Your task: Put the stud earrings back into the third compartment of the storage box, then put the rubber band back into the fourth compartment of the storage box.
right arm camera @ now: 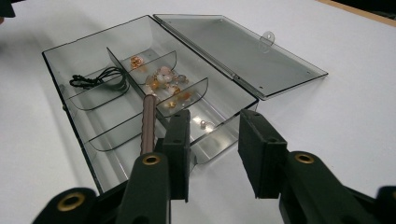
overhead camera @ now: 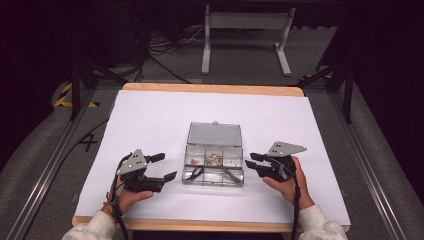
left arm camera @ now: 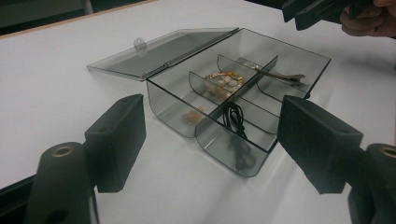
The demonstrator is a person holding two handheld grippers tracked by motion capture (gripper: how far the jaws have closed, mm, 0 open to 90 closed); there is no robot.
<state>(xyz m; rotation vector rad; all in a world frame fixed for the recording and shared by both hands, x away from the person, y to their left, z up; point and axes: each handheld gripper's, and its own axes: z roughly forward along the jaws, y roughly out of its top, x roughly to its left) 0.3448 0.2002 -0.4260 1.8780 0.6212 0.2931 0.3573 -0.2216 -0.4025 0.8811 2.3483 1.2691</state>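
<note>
A clear smoky plastic organiser box (overhead camera: 214,167) sits on the white tabletop (overhead camera: 150,120), nearer the front edge than the far one and about midway between the left and right edges. Its hinged lid (overhead camera: 214,134) is thrown fully open and lies flat on the tabletop behind the box, toward the far edge, with a small round tab at its outer rim.

Dividers split the box into several compartments. In the left gripper view a black cord (left arm camera: 235,119) lies coiled in a front compartment, a beaded gold bracelet (left arm camera: 224,79) sits in a middle one behind it, a small gold piece (left arm camera: 192,114) rests in the compartment on the left side, and a brown hair clip (left arm camera: 280,74) lies toward the right end. The right gripper view shows the hair clip as a long ridged bar running across a divider, with a small pearl-like bead (right arm camera: 203,124) in the compartment nearest the camera.

The left tongs (overhead camera: 166,167) are held just off the box's left end, jaws wide apart and empty, above the tabletop, gripped by the person's left hand (overhead camera: 131,196). The right tongs (overhead camera: 251,160) hover at the box's right end, jaws apart with a narrower gap and holding nothing, in the right hand (overhead camera: 289,186). Both point inward at the box without touching it.
</note>
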